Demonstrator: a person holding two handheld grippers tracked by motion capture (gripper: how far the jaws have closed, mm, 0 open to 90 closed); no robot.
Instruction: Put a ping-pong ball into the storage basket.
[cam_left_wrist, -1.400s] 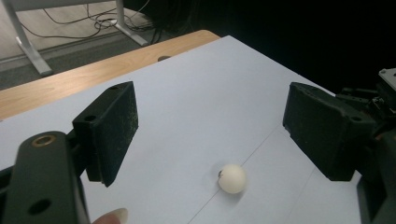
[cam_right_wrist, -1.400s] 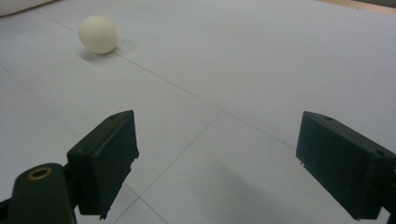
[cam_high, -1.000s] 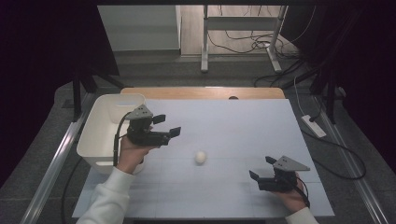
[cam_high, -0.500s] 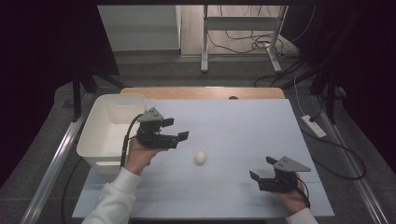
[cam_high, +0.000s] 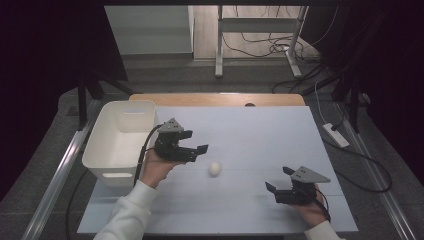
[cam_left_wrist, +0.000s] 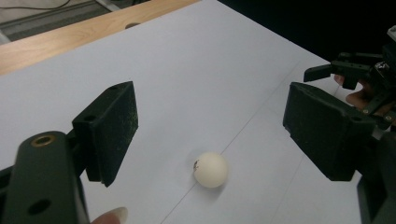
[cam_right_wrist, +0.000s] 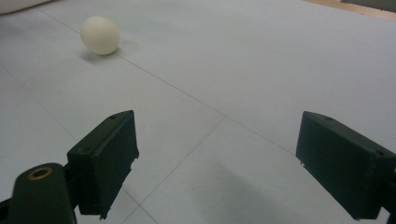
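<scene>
On pale blue tabletop (cam_high: 260, 130), wide-open, empty left gripper (cam_high: 196, 153) nears small white ball (cam_high: 215, 168) at its four o'clock: light, roll-prone, pinch mid-girth.

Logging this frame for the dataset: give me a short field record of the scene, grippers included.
surface: pale blue sheet on a wooden table
ball: small white ball lying free on the sheet, touched by nothing
bin: white bin at the sheet's left edge; contents cannot be told
left gripper: left gripper open, aimed at the ball, just short of it; ball ahead of its pads in the left gripper view
right gripper: right gripper open, holding nothing, near the front right of the sheet, apart from the ball
</scene>
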